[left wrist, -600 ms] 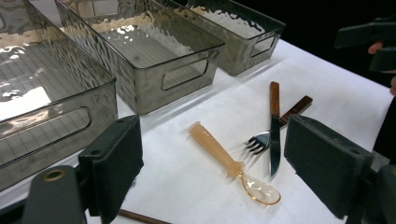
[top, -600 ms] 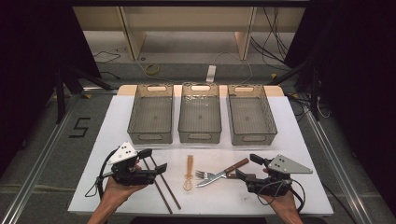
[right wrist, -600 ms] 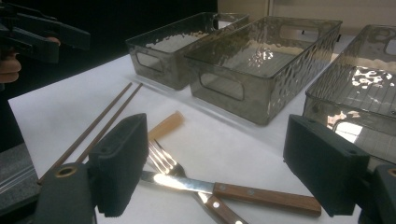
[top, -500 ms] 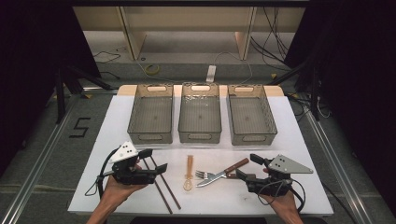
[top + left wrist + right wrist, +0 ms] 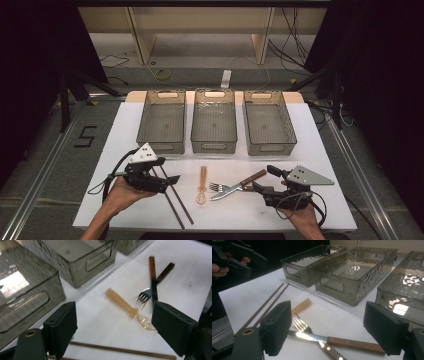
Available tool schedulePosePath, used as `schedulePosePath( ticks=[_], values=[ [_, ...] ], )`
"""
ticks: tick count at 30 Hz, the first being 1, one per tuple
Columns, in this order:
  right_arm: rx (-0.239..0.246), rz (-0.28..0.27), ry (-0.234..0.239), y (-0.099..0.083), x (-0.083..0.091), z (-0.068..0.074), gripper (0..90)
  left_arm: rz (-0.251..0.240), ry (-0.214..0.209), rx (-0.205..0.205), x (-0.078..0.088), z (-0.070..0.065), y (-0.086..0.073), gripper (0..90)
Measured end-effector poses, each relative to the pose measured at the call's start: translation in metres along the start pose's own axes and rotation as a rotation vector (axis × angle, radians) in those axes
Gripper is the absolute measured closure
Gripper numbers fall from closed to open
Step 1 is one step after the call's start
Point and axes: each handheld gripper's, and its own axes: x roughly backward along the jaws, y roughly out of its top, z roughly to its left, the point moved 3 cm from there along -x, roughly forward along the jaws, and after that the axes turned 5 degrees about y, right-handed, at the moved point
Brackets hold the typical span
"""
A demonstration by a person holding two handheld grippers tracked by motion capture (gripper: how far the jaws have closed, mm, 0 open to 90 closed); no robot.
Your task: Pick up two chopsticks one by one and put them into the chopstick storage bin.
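The left gripper [image 5: 167,181] hangs with its jaws spread and nothing between them, just above the pair of thin brown wooden chopsticks [image 5: 172,200] lying side by side on the white table [image 5: 320,145]. The right gripper [image 5: 263,181] is likewise spread and empty, close to the wooden handles of the steel fork [image 5: 235,186] and knife [image 5: 332,340], which cross each other. Between the two lies a translucent amber plastic spoon [image 5: 202,184]. Farther off, three clear plastic bins [image 5: 214,122] stand in a row.
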Motion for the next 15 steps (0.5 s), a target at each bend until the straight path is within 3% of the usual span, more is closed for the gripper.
schedulePosePath(
  ticks=[2, 4, 9, 11, 15],
  values=[
    [-0.001, 0.001, -0.001, 0.000, 0.000, 0.000, 23.7, 0.051, 0.029, 0.011, -0.003, 0.002, 0.001, 19.9],
    [0.000, 0.004, 0.000, 0.000, 0.000, 0.000, 23.8, 0.107, 0.078, 0.063, -0.007, 0.004, 0.001, 21.6],
    [-0.001, 0.009, 0.012, -0.001, -0.001, 0.000, 24.0, 0.202, 0.143, 0.121, -0.017, 0.004, -0.002, 21.6],
    [-0.001, 0.009, 0.014, -0.001, -0.001, 0.000, 24.1, 0.222, 0.159, 0.151, -0.019, 0.004, -0.004, 21.7],
    [-0.001, 0.011, 0.017, -0.001, -0.001, 0.001, 24.1, 0.275, 0.206, 0.171, -0.021, 0.005, -0.004, 22.6]
  ],
)
